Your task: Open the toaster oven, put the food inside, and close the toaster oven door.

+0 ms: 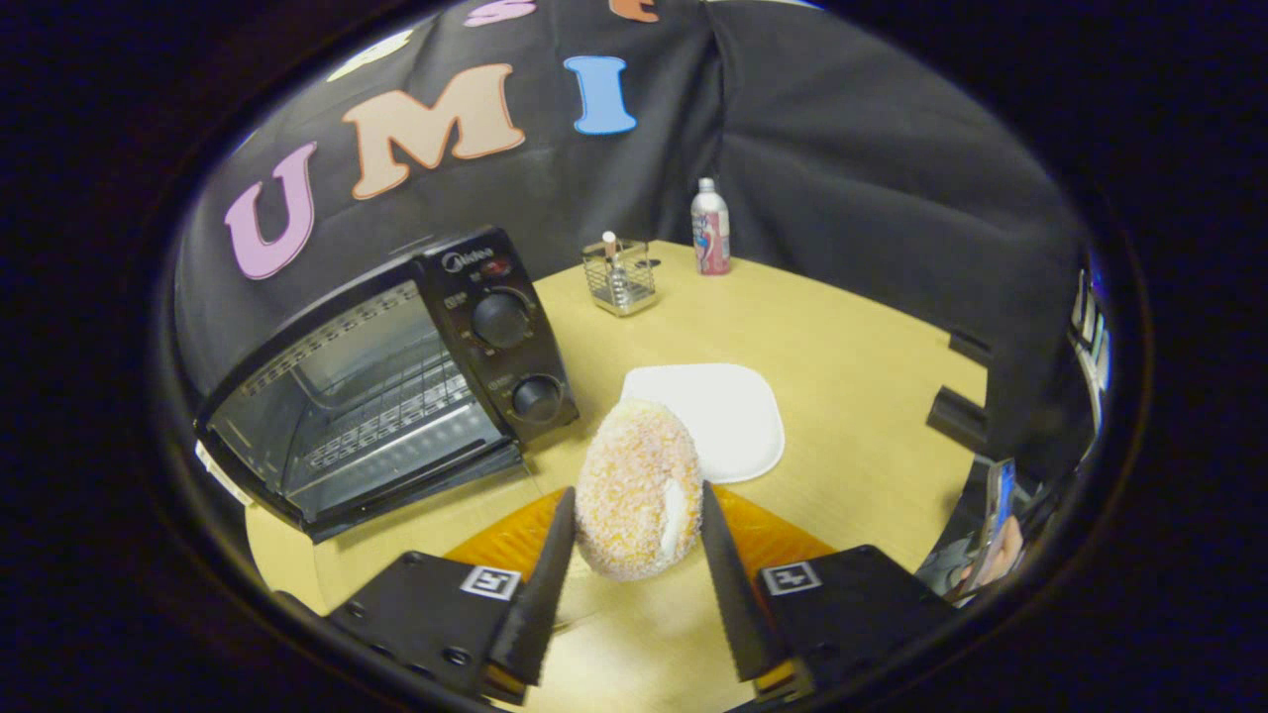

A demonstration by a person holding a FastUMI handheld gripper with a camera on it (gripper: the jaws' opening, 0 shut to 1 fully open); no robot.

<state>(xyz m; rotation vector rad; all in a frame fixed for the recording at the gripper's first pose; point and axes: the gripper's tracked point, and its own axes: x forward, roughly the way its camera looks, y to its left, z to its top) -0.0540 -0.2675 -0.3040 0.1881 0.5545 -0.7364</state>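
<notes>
A round sugar-coated doughnut (626, 456) stands on edge between my two fingers, lifted above the wooden table (862, 337). My gripper (636, 488) is shut on it, one finger pressing each side. The black toaster oven (396, 376) stands to the left, beyond the fingers, with two knobs on its right panel. Its door looks folded down toward me, and the wire rack (386, 411) inside is in plain sight.
A white square plate (733, 416) lies just beyond the doughnut. An orange mat (500, 543) lies under the fingers. Farther back stand a wire holder (620, 279) and a small bottle (709, 228). A hand holding a phone (996, 520) is off the table's right edge.
</notes>
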